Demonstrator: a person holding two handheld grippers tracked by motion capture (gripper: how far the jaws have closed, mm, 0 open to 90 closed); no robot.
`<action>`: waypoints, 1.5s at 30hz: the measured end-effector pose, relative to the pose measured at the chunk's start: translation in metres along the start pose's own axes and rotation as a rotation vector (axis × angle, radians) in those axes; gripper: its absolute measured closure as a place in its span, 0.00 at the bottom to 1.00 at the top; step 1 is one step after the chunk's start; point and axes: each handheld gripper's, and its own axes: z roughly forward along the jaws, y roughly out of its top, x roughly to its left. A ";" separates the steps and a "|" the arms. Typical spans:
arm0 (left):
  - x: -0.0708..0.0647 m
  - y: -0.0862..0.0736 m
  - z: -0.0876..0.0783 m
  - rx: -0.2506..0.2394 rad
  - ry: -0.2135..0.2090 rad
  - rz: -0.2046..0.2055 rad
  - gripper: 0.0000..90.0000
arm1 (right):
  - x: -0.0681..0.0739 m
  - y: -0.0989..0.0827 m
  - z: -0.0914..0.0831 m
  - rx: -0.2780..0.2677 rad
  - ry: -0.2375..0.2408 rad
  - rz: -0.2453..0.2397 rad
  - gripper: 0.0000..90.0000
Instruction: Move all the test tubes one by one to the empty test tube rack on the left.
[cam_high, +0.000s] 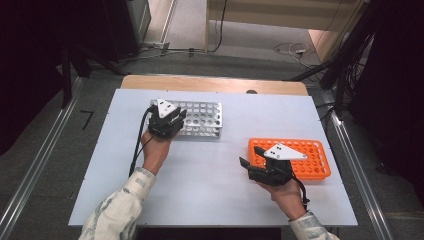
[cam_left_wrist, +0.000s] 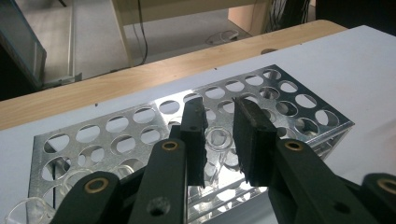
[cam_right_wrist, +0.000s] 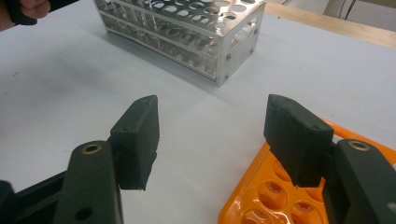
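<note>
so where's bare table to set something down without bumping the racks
The widest bare patch of the white table lies between the metal rack and the orange rack. The front left corner is bare too. It is crowded where each hand-held gripper sits at its rack.

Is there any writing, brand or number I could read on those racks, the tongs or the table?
None. The metal rack, orange rack, both tongs' black jaws and the white table bear no legible text. The grey plates carry small dark dots, not letters.
</note>
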 end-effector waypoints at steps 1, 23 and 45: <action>0.001 0.000 -0.001 -0.002 0.002 -0.001 0.82 | 0.000 0.000 0.000 0.000 -0.001 0.000 0.38; 0.002 0.007 -0.017 -0.017 -0.028 -0.084 0.47 | -0.002 0.000 0.000 0.001 -0.009 0.004 0.38; 0.001 -0.043 -0.079 -0.010 -0.013 -0.112 0.24 | -0.019 -0.005 -0.013 -0.012 -0.058 0.037 0.37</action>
